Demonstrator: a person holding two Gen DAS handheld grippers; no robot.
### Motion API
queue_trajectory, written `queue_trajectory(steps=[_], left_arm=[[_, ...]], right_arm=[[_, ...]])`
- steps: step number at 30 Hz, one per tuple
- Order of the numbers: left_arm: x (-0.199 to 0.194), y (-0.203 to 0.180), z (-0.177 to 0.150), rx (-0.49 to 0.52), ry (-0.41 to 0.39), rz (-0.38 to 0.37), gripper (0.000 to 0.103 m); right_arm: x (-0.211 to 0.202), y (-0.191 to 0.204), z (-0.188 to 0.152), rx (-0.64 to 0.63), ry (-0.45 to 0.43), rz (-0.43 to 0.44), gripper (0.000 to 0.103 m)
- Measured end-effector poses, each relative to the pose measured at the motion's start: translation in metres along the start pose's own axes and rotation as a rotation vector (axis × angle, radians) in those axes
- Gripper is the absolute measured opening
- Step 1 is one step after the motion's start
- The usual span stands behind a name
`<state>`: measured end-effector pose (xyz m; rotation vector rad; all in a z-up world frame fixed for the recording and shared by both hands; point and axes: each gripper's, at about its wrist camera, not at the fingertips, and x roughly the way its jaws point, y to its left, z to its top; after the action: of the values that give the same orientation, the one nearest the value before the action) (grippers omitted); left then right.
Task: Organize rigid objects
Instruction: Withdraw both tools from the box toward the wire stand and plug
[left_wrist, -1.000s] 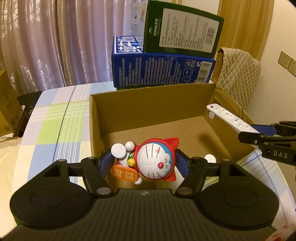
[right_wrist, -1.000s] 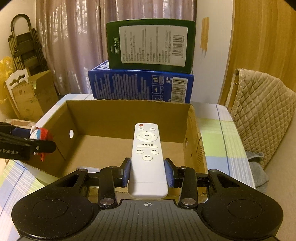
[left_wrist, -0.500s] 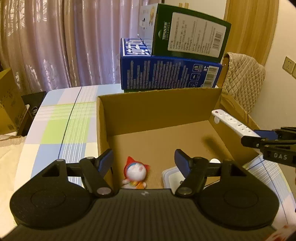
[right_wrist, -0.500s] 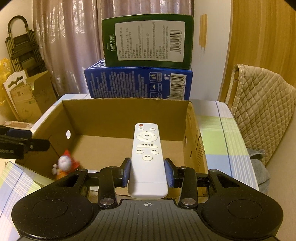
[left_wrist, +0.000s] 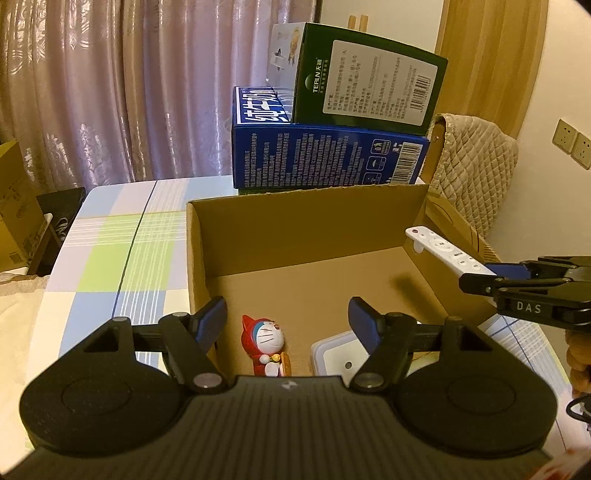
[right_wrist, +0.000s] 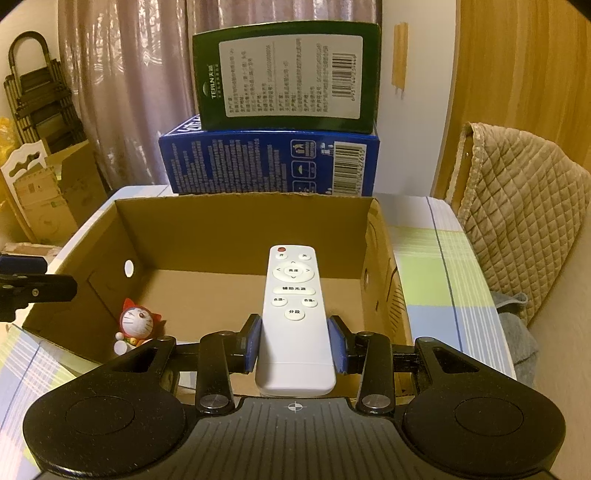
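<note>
Released since earlier: red-and-white cat figurine (left_wrist: 266, 345) lies in brown cardboard box (left_wrist: 295, 225) | left gripper (left_wrist: 288, 319) wide | right gripper (right_wrist: 294, 341) holds white remote control (right_wrist: 293, 314), long axis pointing forward over box, to be lowered.

Checked-cloth table (left_wrist: 110, 258) with cardboard box (left_wrist: 306, 218) and stacked cartons (left_wrist: 328, 162) behind

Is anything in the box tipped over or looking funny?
Yes, the little cat toy is lying on its back on the floor of the cardboard box, not standing, next to a white container. The remote is not in yet; the right gripper holds it above the box.
</note>
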<state>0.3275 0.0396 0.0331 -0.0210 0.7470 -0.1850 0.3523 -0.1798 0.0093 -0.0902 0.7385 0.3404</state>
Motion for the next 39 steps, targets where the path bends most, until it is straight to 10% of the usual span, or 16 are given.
queue_trajectory(steps=[5,9,39], left_arm=[[-0.002,0.002,-0.001,-0.01,-0.005,0.001,0.068],[-0.011,0.002,-0.004,-0.019,-0.023,0.002,0.068],[-0.179,-0.032,-0.105,-0.076,-0.102,0.049,0.071]], right_arm=[[-0.001,-0.001,0.001,0.011,-0.023,0.029,0.036],[-0.014,-0.006,-0.001,0.043,-0.064,0.018,0.059],[-0.204,0.02,-0.124,0.155,-0.127,0.007,0.064]])
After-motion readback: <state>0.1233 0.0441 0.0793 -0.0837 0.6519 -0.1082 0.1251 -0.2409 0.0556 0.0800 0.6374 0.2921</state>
